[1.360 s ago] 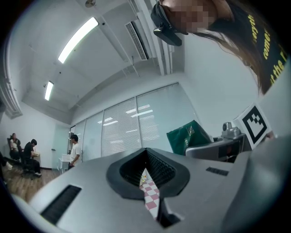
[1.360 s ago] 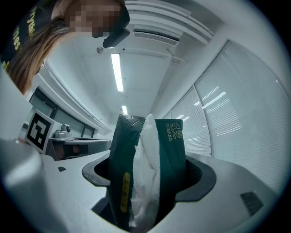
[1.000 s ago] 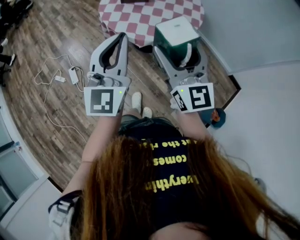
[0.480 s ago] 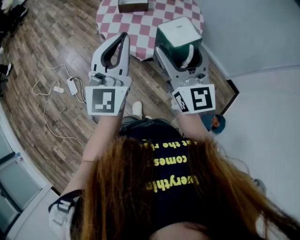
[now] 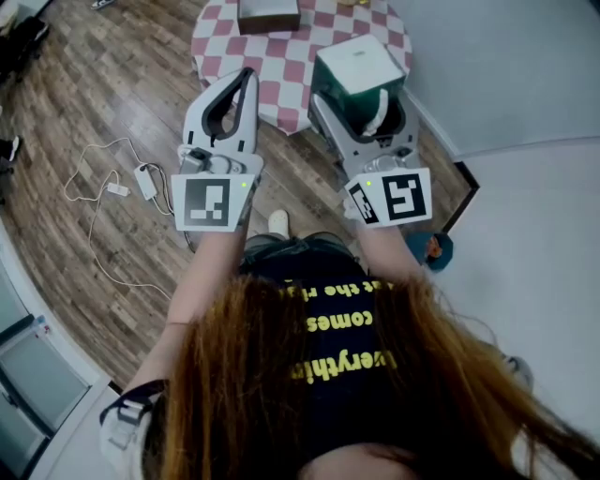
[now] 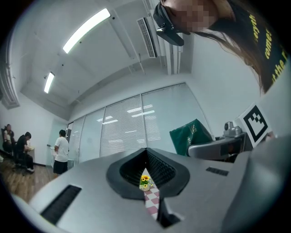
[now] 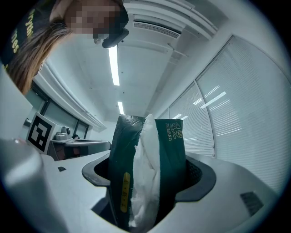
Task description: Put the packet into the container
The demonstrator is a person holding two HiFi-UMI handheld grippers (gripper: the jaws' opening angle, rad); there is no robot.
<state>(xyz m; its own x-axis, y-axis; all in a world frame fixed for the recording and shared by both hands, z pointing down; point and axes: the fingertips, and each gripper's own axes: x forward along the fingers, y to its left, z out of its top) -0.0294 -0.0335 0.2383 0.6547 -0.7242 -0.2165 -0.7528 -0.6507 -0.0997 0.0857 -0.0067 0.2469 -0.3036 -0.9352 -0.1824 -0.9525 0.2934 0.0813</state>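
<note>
A green tissue packet [image 5: 357, 67] with white tissue showing at its opening is clamped upright in my right gripper [image 5: 366, 101]. In the right gripper view the packet [image 7: 170, 159] fills the space between the jaws of that gripper [image 7: 145, 191]. My left gripper [image 5: 244, 80] is shut and holds nothing; its tips hang over the near edge of the round table [image 5: 291, 56] with a red-and-white checked cloth. In the left gripper view that gripper [image 6: 148, 184] leaves only a thin slit. A brown box-like container [image 5: 268, 14] stands at the table's far side, partly cut off.
A white cable and power adapter [image 5: 142, 174] lie on the wooden floor to the left. A teal and orange object [image 5: 433, 247] sits on the floor at the right by the white wall. A small pot of sunflowers [image 6: 145, 181] is on the table. People [image 6: 59, 152] stand far off.
The table has come further into the head view and the brown container now shows at its top edge. Both grippers keep their pose, the right still holding the packet.
</note>
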